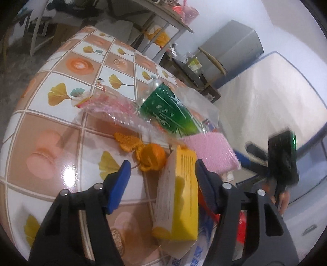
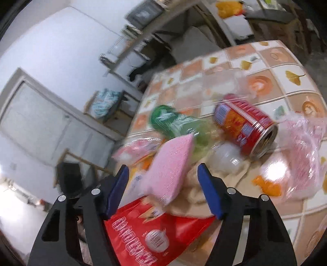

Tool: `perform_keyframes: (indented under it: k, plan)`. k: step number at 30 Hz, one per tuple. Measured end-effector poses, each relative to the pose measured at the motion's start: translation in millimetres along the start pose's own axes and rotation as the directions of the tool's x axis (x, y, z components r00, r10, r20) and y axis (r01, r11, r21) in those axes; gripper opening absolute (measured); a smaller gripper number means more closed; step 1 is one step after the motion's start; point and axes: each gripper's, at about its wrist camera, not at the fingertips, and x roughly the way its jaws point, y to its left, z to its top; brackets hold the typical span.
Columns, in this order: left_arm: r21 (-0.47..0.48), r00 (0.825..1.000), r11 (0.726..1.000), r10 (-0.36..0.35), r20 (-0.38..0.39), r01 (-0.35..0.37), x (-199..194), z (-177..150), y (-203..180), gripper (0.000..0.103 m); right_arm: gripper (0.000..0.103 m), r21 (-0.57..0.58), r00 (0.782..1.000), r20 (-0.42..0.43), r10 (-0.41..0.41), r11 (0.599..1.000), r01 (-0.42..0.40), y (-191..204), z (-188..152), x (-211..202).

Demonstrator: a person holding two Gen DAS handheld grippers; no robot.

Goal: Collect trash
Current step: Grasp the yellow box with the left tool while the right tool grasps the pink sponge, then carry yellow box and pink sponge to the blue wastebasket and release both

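Trash lies heaped on a tiled-pattern table [image 1: 61,143]. My left gripper [image 1: 162,165] is open around a yellow box [image 1: 179,190]; its right finger is close against the box and the left finger stands well apart. Beyond it lie orange peel [image 1: 151,155], a green bottle [image 1: 171,110], a pink sponge [image 1: 210,149] and a crumpled pink bag [image 1: 114,106]. My right gripper [image 2: 162,167] is open with the pink sponge [image 2: 171,169] between its fingers, with gaps on both sides. A red packet [image 2: 155,229] lies under it. A red can [image 2: 245,124] and the green bottle [image 2: 175,122] lie farther off.
A white mattress [image 1: 276,92] and a grey cabinet [image 1: 231,51] stand beyond the table's right edge. A shelf unit [image 1: 163,18] is at the back. A pale door [image 2: 40,114] and a chair with blue cloth [image 2: 106,102] are to the left. A beige cloth [image 2: 196,196] lies beside the sponge.
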Motion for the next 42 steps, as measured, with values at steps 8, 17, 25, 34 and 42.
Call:
perform_keyframes:
  k: [8,17,25,34,42]
  plan:
    - [0.129,1.000,0.991,0.025,-0.009,-0.024,2.8,-14.3,-10.1,0.053,0.050,0.021,0.991,-0.121,-0.065,0.997,0.068,-4.9,8.2,33.4]
    - [0.131,0.996,0.989,-0.061,-0.070,0.070,5.9,-7.0,-17.8,0.050,0.037,0.004,0.986,-0.144,-0.083,0.996,0.084,5.1,11.2,30.0]
    - [0.161,0.986,0.987,0.039,-0.163,-0.013,37.9,-10.9,-23.3,0.044,0.031,-0.043,0.994,-0.081,-0.068,0.997,0.064,17.9,9.6,14.5]
    - [0.132,0.993,0.991,0.048,-0.107,-0.033,21.6,-7.7,-15.5,0.028,0.030,-0.172,0.991,0.072,-0.114,0.977,0.125,45.3,5.8,-24.0]
    - [0.186,0.998,0.980,0.066,0.002,-0.065,-6.5,-12.3,-29.7,0.028,0.030,-0.173,0.990,0.136,-0.047,0.982,0.071,47.6,4.8,-43.1]
